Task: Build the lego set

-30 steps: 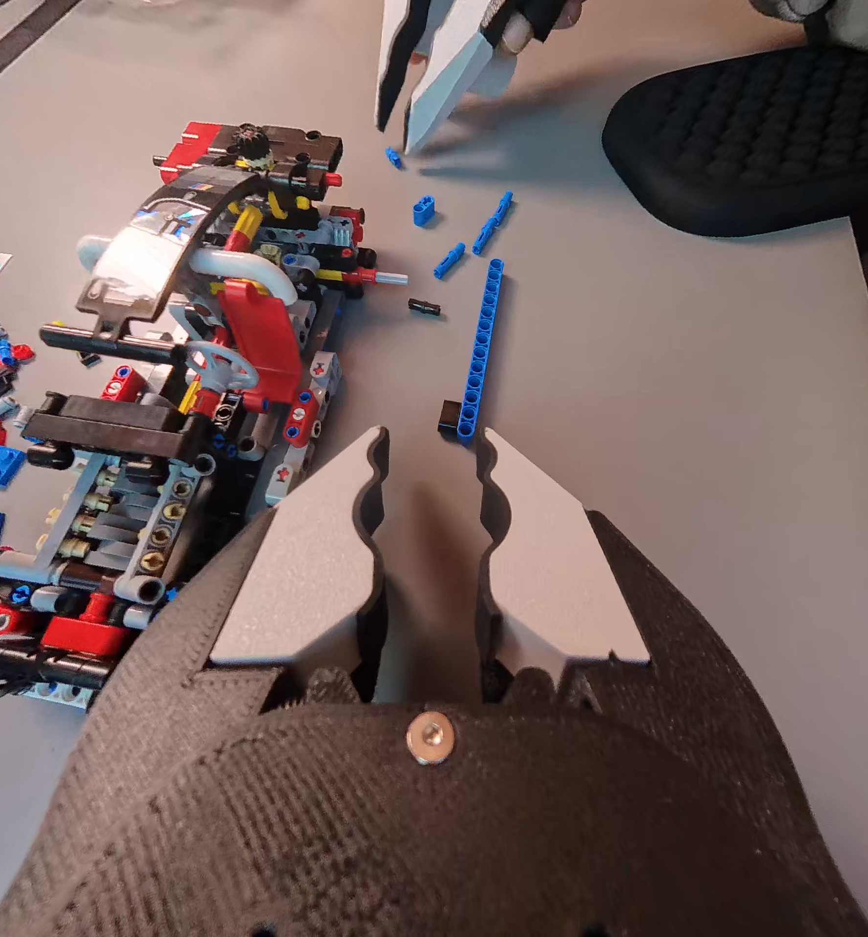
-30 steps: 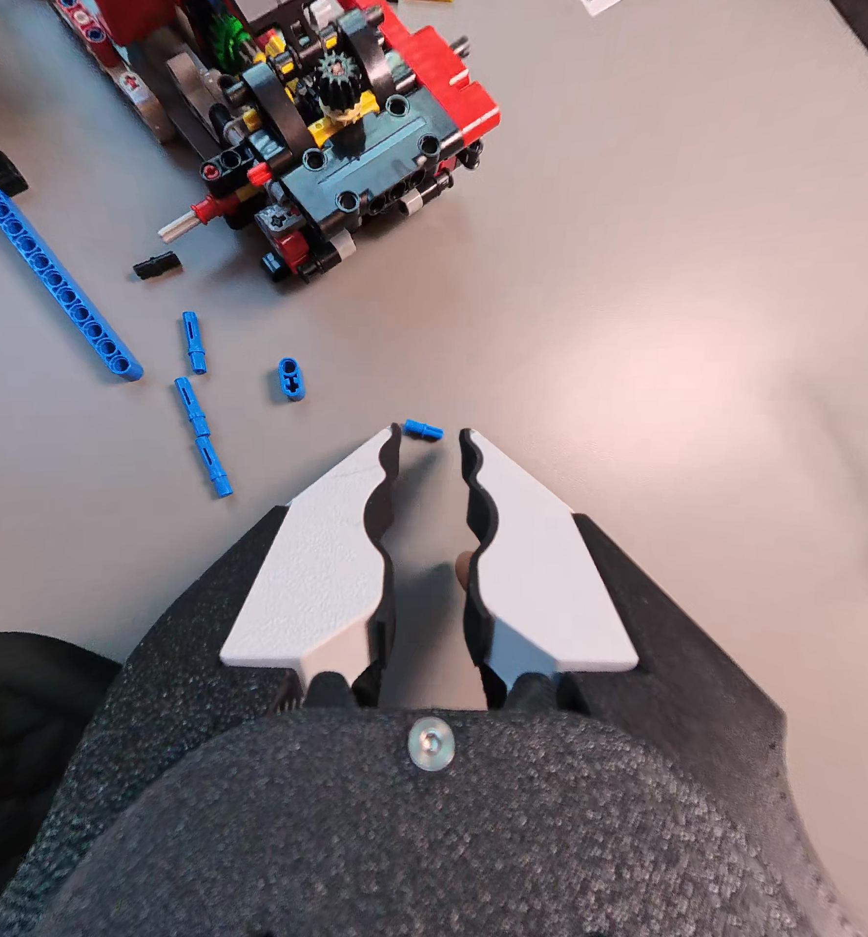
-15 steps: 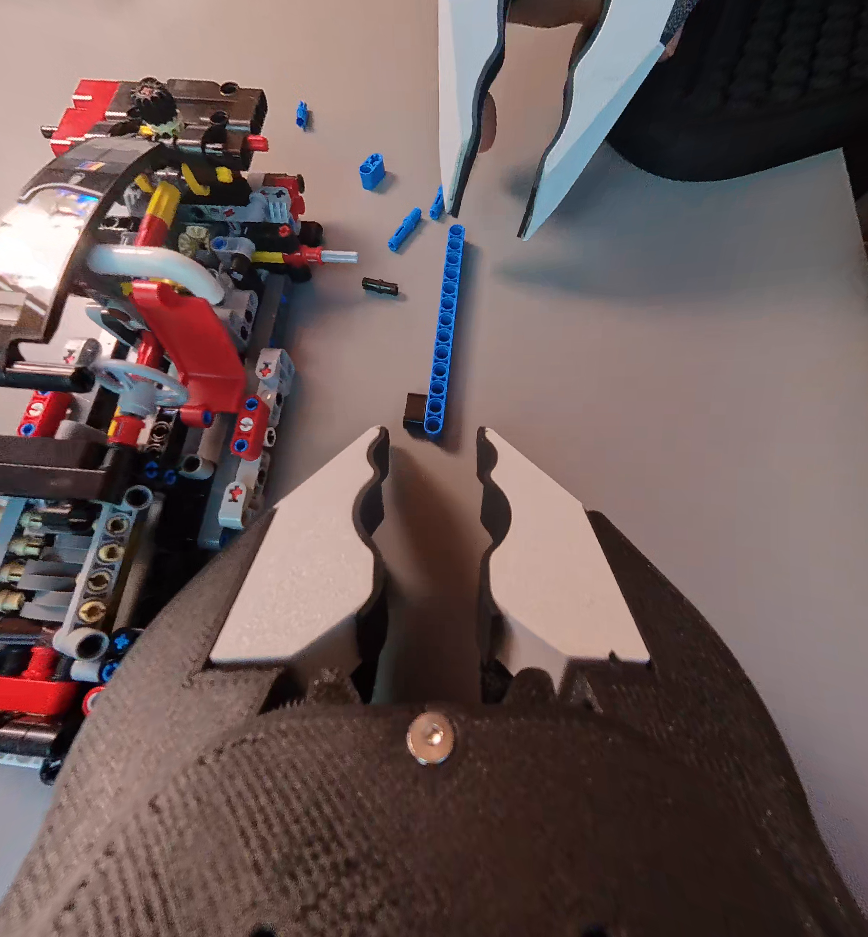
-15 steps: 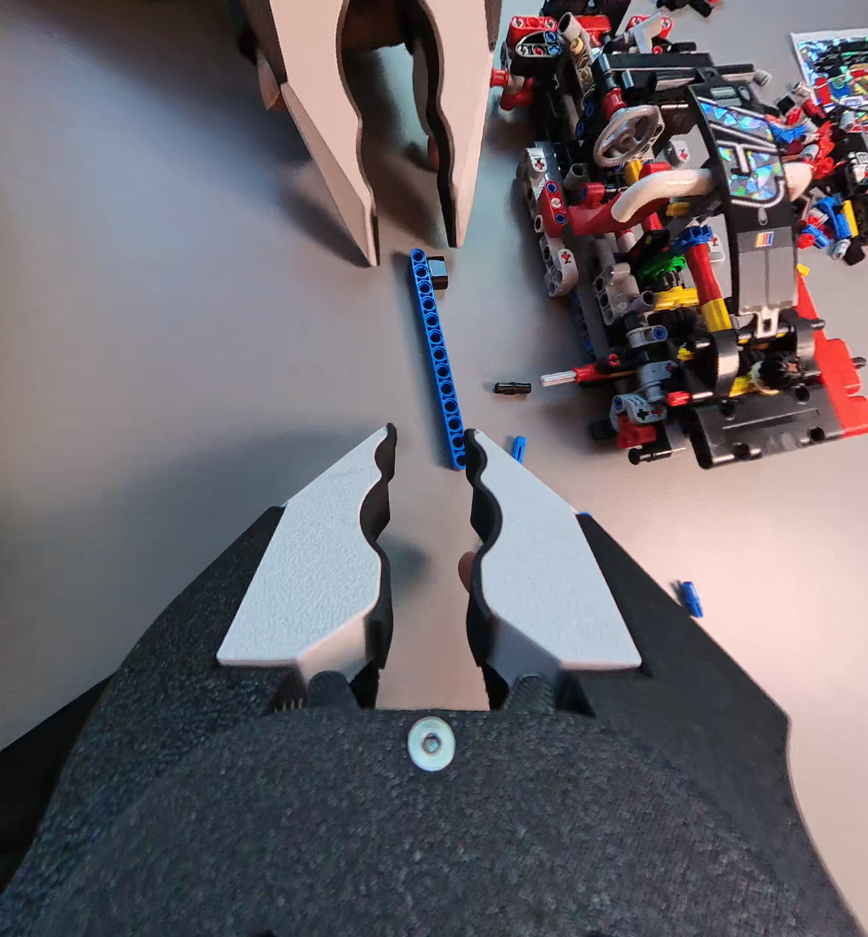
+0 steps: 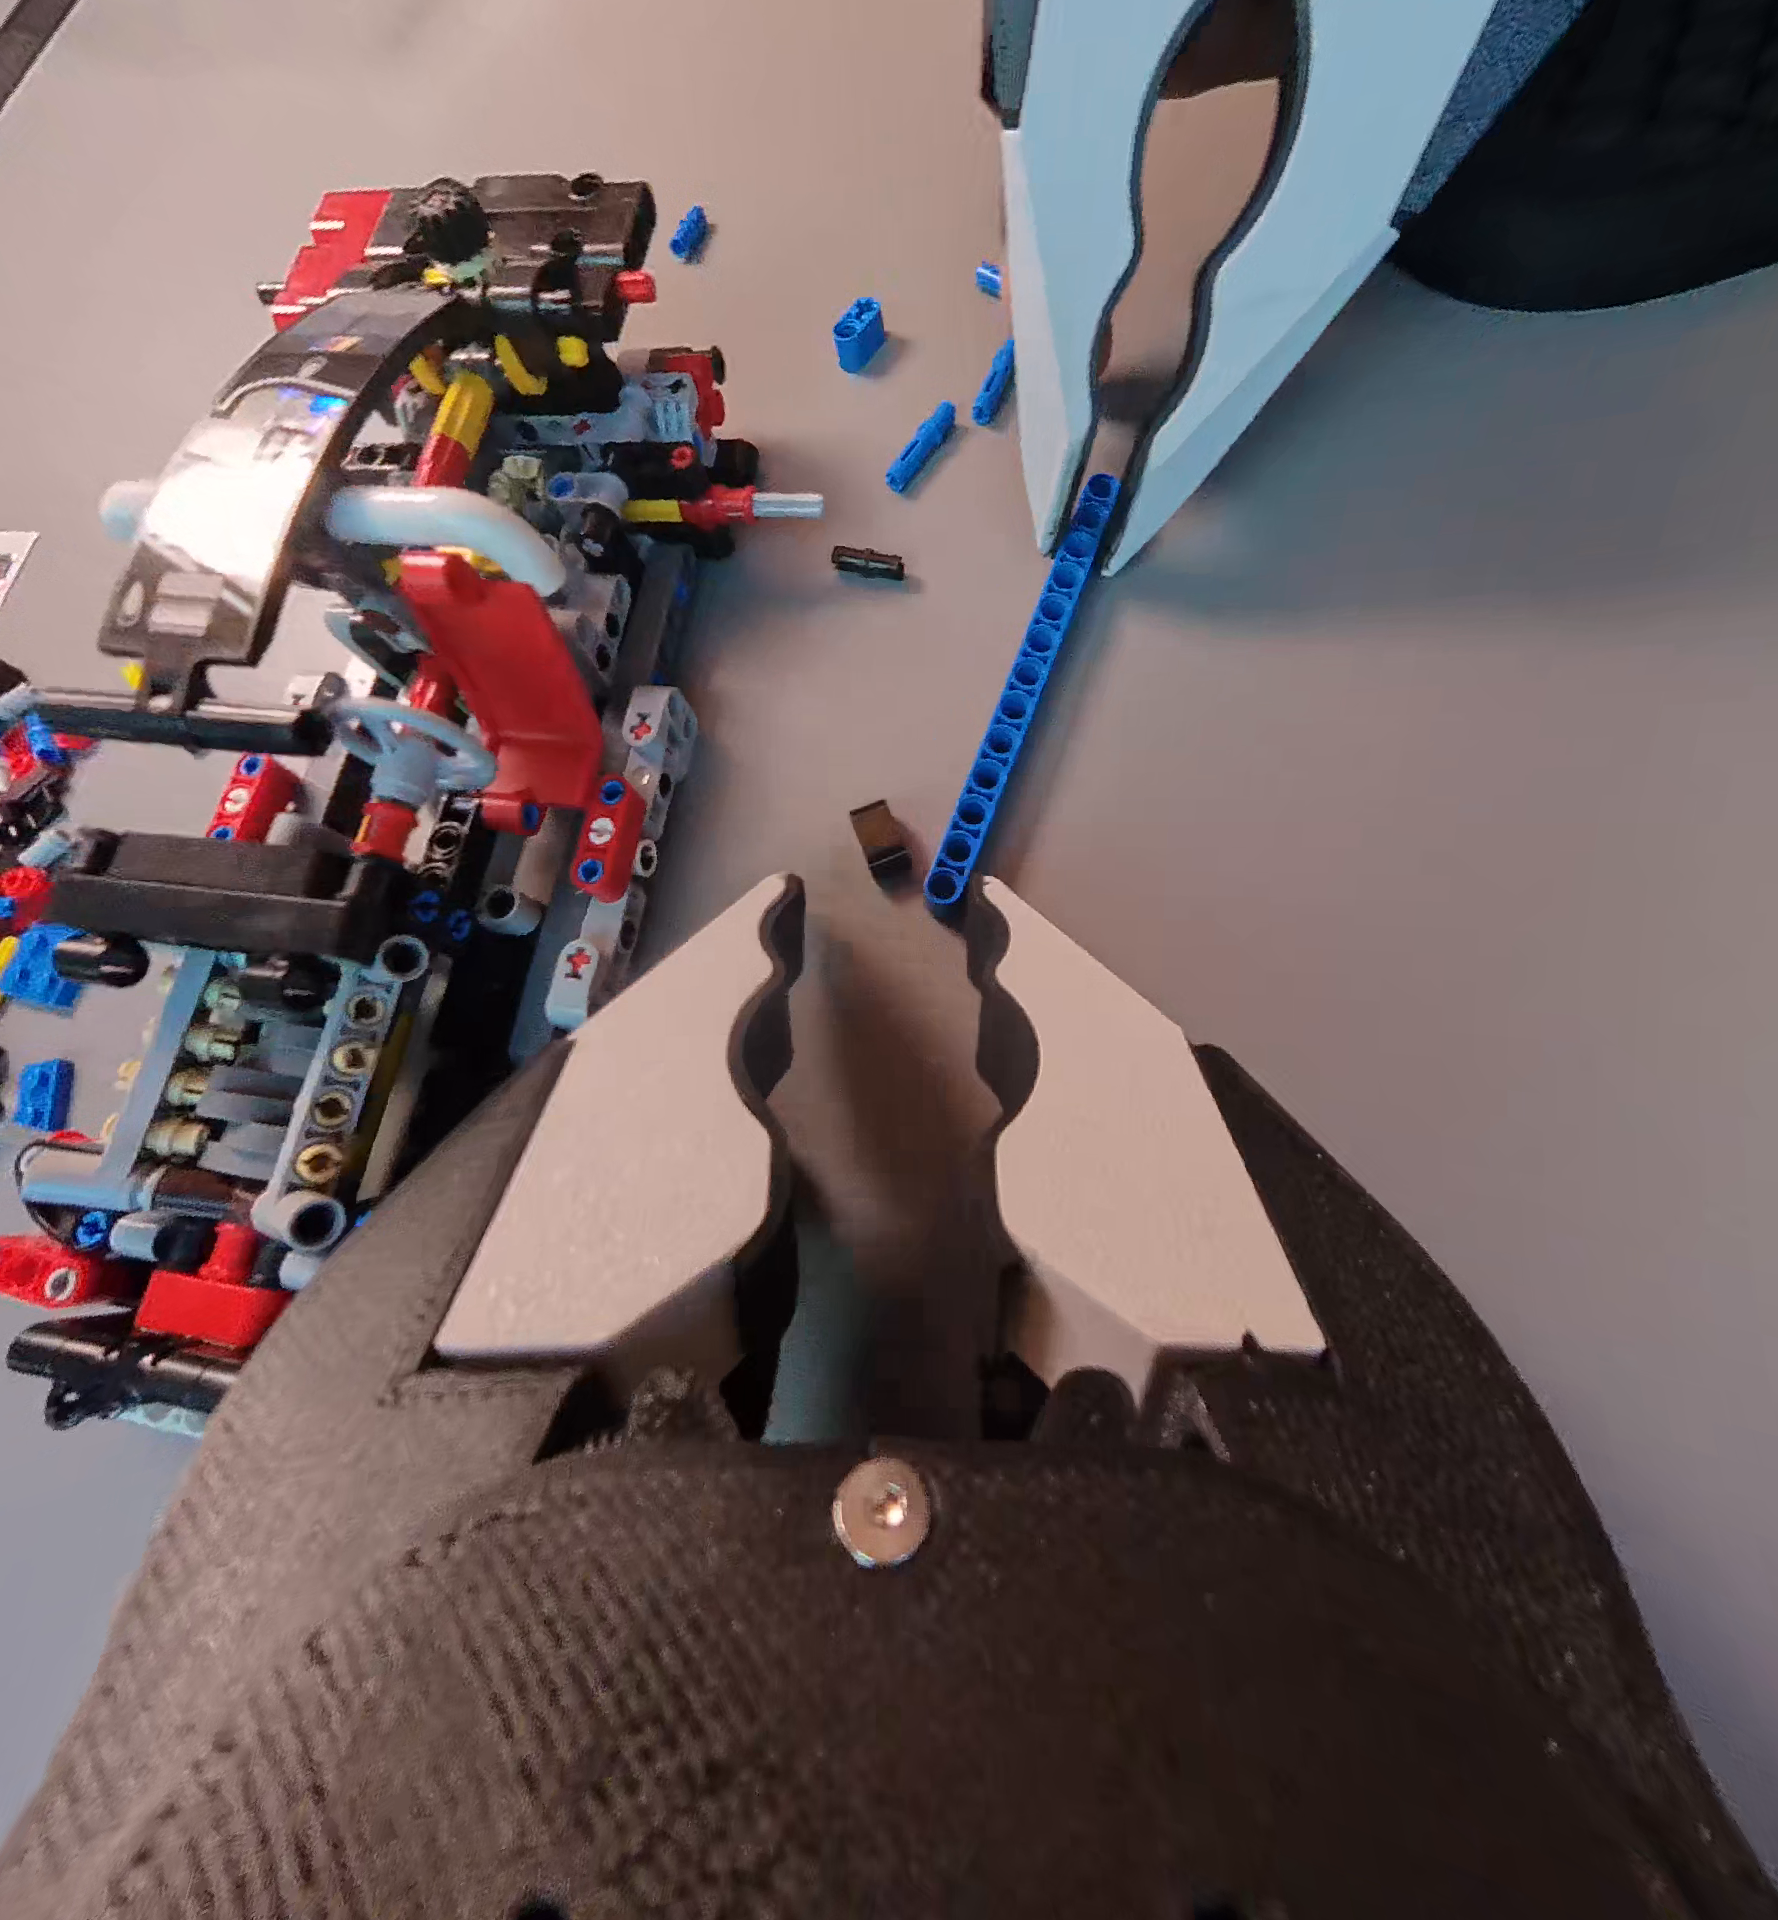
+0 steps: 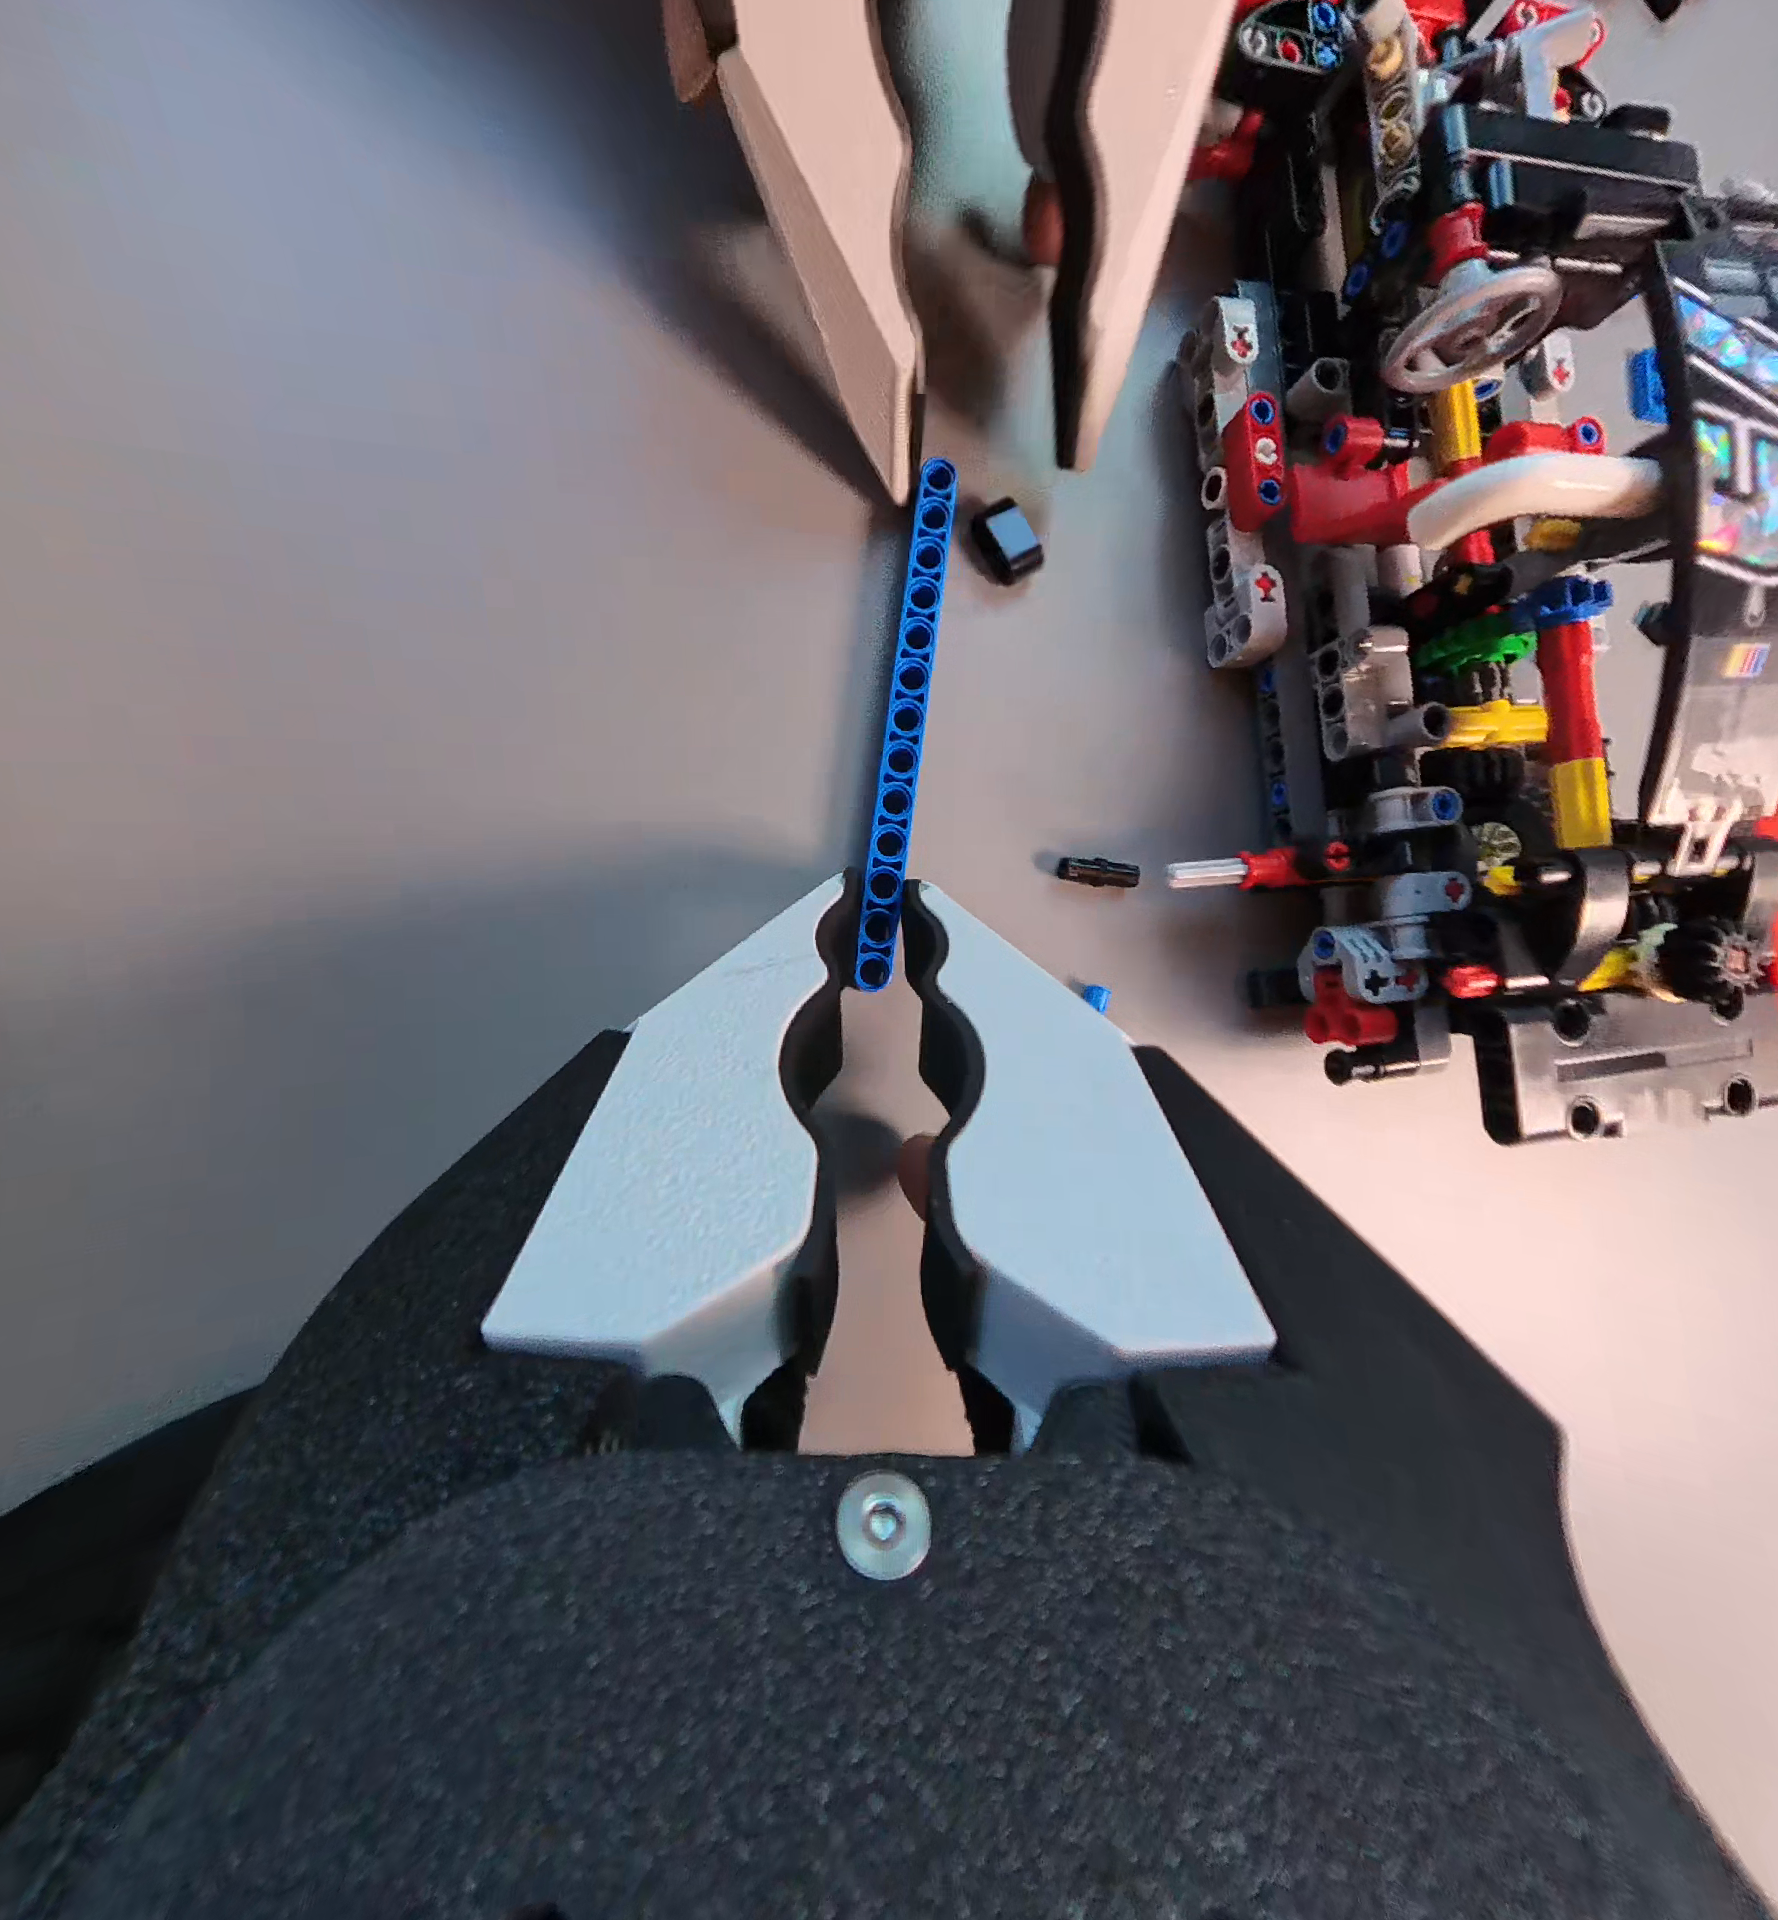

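In my right wrist view, the right gripper sits low centre of the frame, narrowed down around the near end of the long blue beam; both fingertips look to be against its sides, and the beam still lies flat on the grey counter. The beam runs straight up the frame to the left gripper, whose tips hang at its far end. A small black piece lies just right of that far end, and a short black pin lies right of mid-frame. The half-built lego car fills the right edge.

In my left wrist view, the left gripper is parted moderately and holds nothing; its right fingertip is just beside the beam's near end, with the black piece just ahead of the gap. Further up, loose blue pins lie in the upper centre, beside the right gripper pinching the beam's far end. The car occupies the left half.

Half a second ago the right gripper was wider and its tips only reached the beam's end; now it has slid over that end and narrowed. The black piece has shifted slightly away from the beam.
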Motion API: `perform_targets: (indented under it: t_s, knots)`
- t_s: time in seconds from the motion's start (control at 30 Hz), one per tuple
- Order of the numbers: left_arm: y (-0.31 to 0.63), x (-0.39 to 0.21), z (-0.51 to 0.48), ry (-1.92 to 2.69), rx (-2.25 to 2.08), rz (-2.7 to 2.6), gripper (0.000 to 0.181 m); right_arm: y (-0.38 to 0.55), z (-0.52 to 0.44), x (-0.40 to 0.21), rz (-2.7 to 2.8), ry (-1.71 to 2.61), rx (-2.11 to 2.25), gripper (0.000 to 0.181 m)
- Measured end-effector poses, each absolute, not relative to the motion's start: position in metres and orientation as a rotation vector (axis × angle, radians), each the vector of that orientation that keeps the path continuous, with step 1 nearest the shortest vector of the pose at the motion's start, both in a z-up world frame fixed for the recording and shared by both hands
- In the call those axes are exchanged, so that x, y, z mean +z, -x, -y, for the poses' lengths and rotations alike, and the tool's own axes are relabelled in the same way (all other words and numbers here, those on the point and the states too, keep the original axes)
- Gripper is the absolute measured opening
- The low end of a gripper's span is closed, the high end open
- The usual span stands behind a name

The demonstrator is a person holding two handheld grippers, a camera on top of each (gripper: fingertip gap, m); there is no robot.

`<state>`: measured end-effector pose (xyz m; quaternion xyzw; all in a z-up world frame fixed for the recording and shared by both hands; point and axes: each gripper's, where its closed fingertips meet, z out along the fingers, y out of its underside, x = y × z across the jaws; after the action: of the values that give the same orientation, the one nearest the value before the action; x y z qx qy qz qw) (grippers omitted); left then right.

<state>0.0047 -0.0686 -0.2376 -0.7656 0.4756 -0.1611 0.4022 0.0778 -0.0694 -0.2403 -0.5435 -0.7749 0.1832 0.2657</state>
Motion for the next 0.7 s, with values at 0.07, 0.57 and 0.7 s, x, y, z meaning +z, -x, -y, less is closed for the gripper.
perform_targets:
  t_s: [0.07, 0.57, 0.7]
  knots:
    - [-0.001, -0.236, 0.069, 1.939, -0.421, -1.187, 0.043, -0.076, 0.074, -0.24, 2.109, 1.449, 0.499, 0.005]
    - [-0.006, -0.24, 0.101, 1.889, -0.508, -1.357, 0.006, -0.061, 0.082, -0.24, 2.175, 1.373, 0.618, 0.005]
    - [-0.008, -0.24, 0.101, 1.884, -0.509, -1.353, 0.005, -0.062, 0.078, -0.239, 2.141, 1.396, 0.613, 0.006]
